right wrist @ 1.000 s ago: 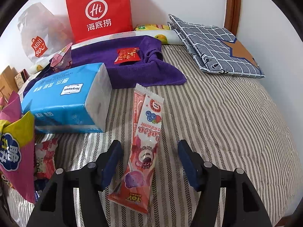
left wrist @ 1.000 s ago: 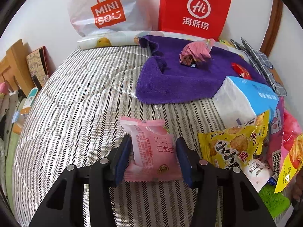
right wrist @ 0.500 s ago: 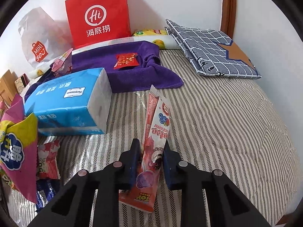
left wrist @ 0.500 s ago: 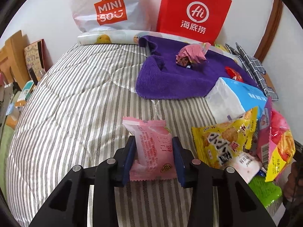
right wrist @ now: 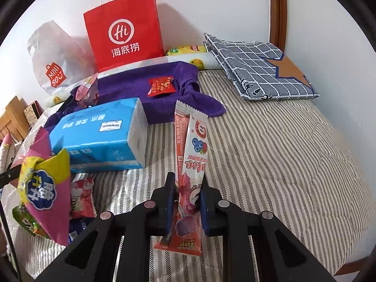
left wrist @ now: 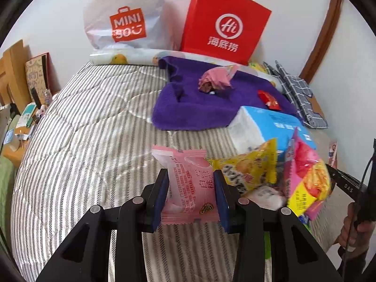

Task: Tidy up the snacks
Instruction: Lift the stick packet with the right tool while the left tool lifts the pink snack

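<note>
My left gripper [left wrist: 190, 183] is shut on a pink peach snack packet [left wrist: 188, 188], held just above the striped bedcover [left wrist: 94, 141]. In the right wrist view my right gripper [right wrist: 186, 190] is shut on a long red and white berry snack stick [right wrist: 191, 164], which stands up tilted off the bedcover [right wrist: 282, 152]. A pile of snack bags lies beside both: a yellow bag [left wrist: 249, 166] and a pink and yellow bag [left wrist: 305, 181], the latter also at the left of the right wrist view [right wrist: 44, 188].
A blue tissue pack [right wrist: 98, 136] lies by a purple towel [left wrist: 199, 103] carrying a pink wrapper [left wrist: 216, 81] and a small red packet [right wrist: 162, 85]. A red paper bag [right wrist: 124, 35] and a white plastic bag [left wrist: 124, 21] stand at the wall. A checked cloth [right wrist: 258, 68] lies far right.
Both grippers closed on their snacks, the left on the pink packet and the right on the berry stick, and both lifted slightly off the bedcover.
</note>
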A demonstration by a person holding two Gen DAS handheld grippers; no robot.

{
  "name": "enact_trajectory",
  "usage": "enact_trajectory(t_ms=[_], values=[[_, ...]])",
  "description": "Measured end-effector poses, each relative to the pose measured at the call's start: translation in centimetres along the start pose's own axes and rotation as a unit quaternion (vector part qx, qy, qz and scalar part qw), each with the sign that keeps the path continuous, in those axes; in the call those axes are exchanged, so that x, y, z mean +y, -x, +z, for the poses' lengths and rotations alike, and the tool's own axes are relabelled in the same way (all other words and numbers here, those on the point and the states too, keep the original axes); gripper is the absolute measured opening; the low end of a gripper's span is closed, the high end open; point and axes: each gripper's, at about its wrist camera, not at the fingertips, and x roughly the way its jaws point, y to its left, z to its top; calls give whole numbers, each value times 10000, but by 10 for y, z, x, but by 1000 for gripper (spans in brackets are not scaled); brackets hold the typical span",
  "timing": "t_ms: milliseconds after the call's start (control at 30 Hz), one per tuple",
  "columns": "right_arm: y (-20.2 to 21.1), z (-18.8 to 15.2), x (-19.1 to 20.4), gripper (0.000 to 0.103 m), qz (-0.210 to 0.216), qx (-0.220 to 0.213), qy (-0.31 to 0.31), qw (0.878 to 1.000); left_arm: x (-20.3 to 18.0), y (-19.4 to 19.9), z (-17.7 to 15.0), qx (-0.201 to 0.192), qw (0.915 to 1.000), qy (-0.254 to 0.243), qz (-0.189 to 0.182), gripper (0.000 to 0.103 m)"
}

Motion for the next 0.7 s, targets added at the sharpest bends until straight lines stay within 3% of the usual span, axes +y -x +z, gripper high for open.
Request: enact_trajectory(t_ms=[700], values=[[46,9,9,17,316,-495,38,9983,-44,30,9,-273,9983,-303,-419,38]])
